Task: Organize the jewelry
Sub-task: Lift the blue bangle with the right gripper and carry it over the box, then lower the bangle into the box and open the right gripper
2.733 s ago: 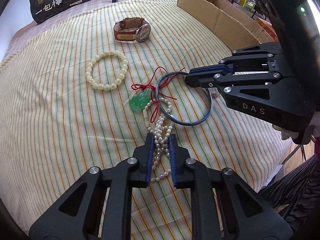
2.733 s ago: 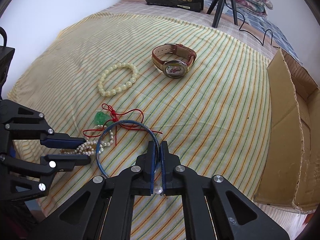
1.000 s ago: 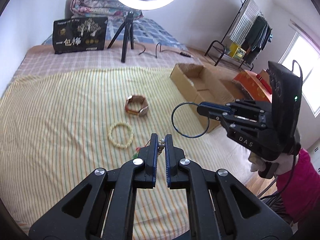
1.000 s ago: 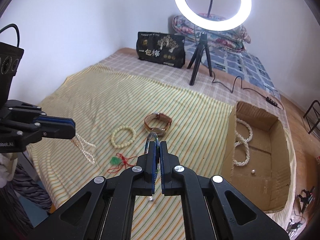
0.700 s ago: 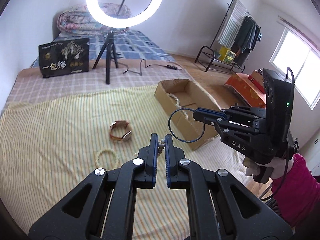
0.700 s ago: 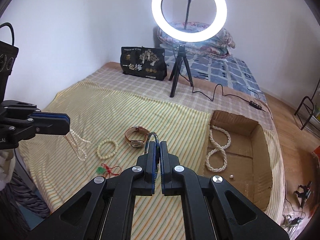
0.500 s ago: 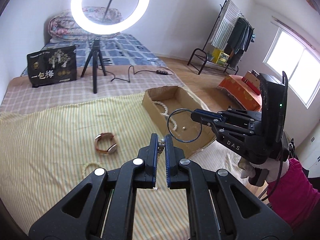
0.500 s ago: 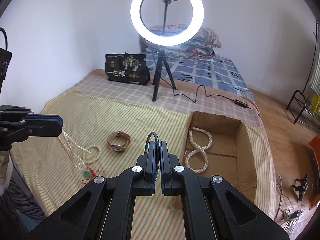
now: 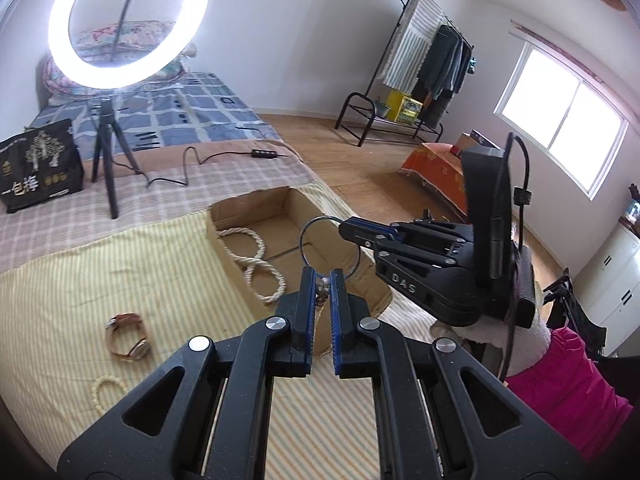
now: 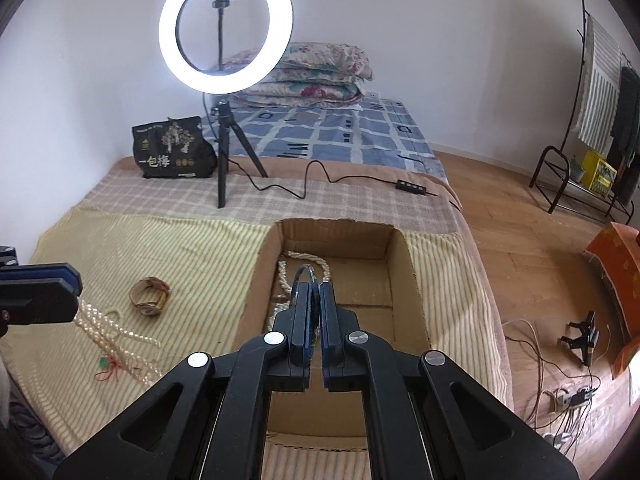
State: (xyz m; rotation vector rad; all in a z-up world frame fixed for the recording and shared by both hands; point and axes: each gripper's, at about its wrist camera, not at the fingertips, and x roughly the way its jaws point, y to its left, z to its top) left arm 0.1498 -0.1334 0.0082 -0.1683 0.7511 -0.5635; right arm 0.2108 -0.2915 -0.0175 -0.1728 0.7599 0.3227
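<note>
My left gripper [image 9: 322, 278] is shut on a white pearl necklace [image 9: 323, 285]. In the right wrist view its strands [image 10: 108, 330] hang from the left gripper [image 10: 78, 286] over the striped cloth. My right gripper [image 10: 316, 286] is shut on a thin blue bangle [image 10: 306, 267]. The bangle [image 9: 303, 238] hangs in the air over an open cardboard box [image 10: 340, 226]. A thick twisted pearl rope [image 9: 256, 260] lies in the box [image 9: 248, 200]. On the cloth lie a brown-strap watch [image 10: 150, 296], a pale bead bracelet [image 9: 104, 390] and a green pendant on red cord [image 10: 105, 362].
A ring light on a tripod [image 10: 222, 168] and a black bag [image 10: 172, 150] stand at the back of the bed, with a cable [image 10: 320, 176] trailing right. The bed edge drops to wooden floor [image 10: 532, 240] on the right. A clothes rack [image 9: 420, 80] stands by the wall.
Both grippers lifted off the cloth with the necklace and the bangle and swung right. The box, off to the side earlier, now lies under the right gripper.
</note>
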